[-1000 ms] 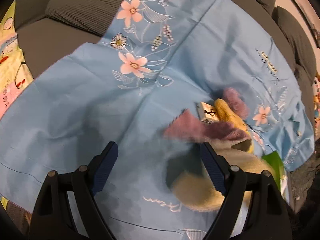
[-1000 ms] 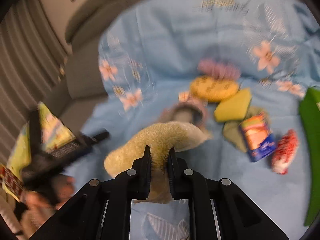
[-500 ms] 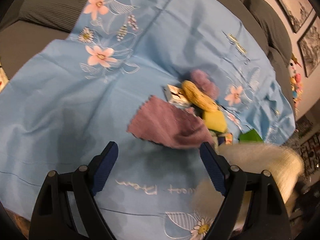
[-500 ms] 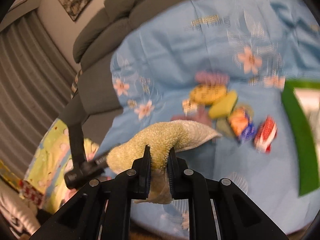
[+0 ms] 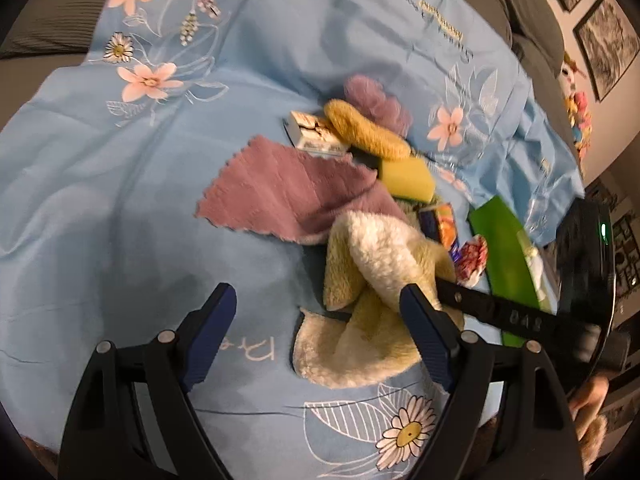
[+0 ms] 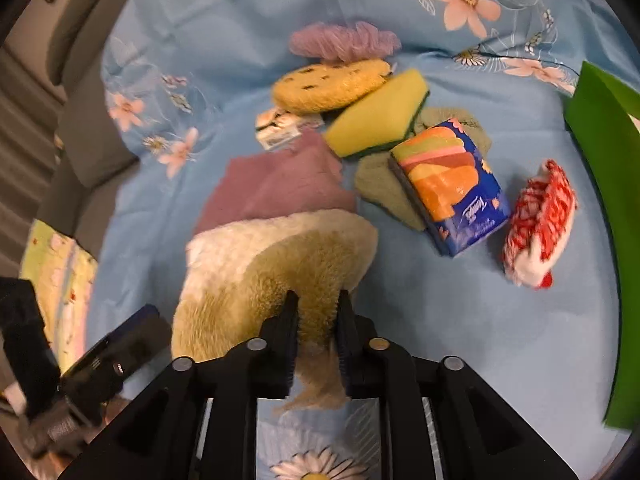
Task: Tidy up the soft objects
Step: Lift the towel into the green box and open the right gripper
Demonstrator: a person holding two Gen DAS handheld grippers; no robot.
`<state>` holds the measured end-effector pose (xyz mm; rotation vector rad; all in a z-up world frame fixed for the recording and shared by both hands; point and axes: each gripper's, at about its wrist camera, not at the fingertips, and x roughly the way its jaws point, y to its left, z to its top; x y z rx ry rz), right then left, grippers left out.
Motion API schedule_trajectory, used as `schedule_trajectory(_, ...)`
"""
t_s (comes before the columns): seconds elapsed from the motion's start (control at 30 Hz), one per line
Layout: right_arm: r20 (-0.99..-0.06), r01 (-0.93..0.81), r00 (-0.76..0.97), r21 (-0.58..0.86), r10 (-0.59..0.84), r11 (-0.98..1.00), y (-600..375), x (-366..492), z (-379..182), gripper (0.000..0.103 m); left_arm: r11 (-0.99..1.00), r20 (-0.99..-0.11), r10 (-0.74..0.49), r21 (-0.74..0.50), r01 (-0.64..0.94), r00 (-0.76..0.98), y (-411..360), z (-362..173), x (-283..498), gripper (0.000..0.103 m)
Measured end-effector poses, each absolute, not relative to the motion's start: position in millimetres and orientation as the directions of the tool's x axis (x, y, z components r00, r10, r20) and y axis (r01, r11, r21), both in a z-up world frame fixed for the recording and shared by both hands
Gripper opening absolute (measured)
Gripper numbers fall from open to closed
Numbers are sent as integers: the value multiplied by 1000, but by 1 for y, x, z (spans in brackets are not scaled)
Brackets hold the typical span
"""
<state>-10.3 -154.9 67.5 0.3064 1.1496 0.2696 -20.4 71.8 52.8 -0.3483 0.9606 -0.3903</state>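
My right gripper (image 6: 315, 300) is shut on a fluffy cream-yellow towel (image 6: 276, 256), which rests in a heap on the blue flowered sheet (image 6: 480, 340). The towel also shows in the left wrist view (image 5: 376, 280), partly between my open, empty left gripper's (image 5: 316, 312) fingers. Beyond it lie a purple cloth (image 6: 280, 184), a yellow sponge (image 6: 376, 116), a round yellow pad (image 6: 332, 84), a purple scrunchie-like puff (image 6: 344, 42), a green cloth (image 6: 384, 188), a tissue pack (image 6: 452, 184) and a red-white knit item (image 6: 540, 220).
A small white packet (image 6: 280, 128) lies by the purple cloth. A green bin edge (image 6: 600, 184) stands at the right. Grey sofa cushions (image 5: 48, 8) border the sheet. A yellow patterned item (image 6: 56, 280) is at the left edge.
My right gripper has lowered the towel from mid-air onto the sheet in front of the pile. The left gripper has shifted so the towel now lies by its right finger.
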Motion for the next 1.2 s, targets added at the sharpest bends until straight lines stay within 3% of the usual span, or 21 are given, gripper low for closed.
schedule_trajectory(0.03,-852,-53,383,366,358,929,-157,-9,67,29,880,-727,-465,-444,169,506,68,50,-19,82)
schedule_trajectory(0.1,-858,-51,369,364,356,930,-164,-7,70,53,878,-739,-471,-443,180,482,55,43,-15,82)
schedule_trajectory(0.3,-751,-41,502,476,429,879,-199,-7,101,77,877,-764,-480,-421,231,431,19,29,-2,79)
schedule_trajectory(0.43,-736,-47,432,559,522,828,-199,-2,78,77,865,-764,-502,-450,222,406,4,19,5,72)
schedule_trajectory(0.5,-761,-7,381,565,524,825,-196,2,60,77,866,-760,-500,-427,260,415,-7,22,3,52)
schedule_trajectory(0.63,-764,7,338,587,550,810,-189,2,39,76,842,-744,-539,-464,275,396,-17,18,3,39)
schedule_trajectory(0.7,-763,-4,355,577,540,817,-189,-2,40,57,845,-735,-534,-446,295,417,-22,21,2,29)
schedule_trajectory(0.8,-725,-5,388,615,569,788,-197,-8,49,46,847,-719,-529,-419,327,449,-28,33,-5,25)
schedule_trajectory(1.2,-541,-33,671,663,508,748,-276,-58,132,45,794,-595,-589,-297,531,547,-91,121,-38,24)
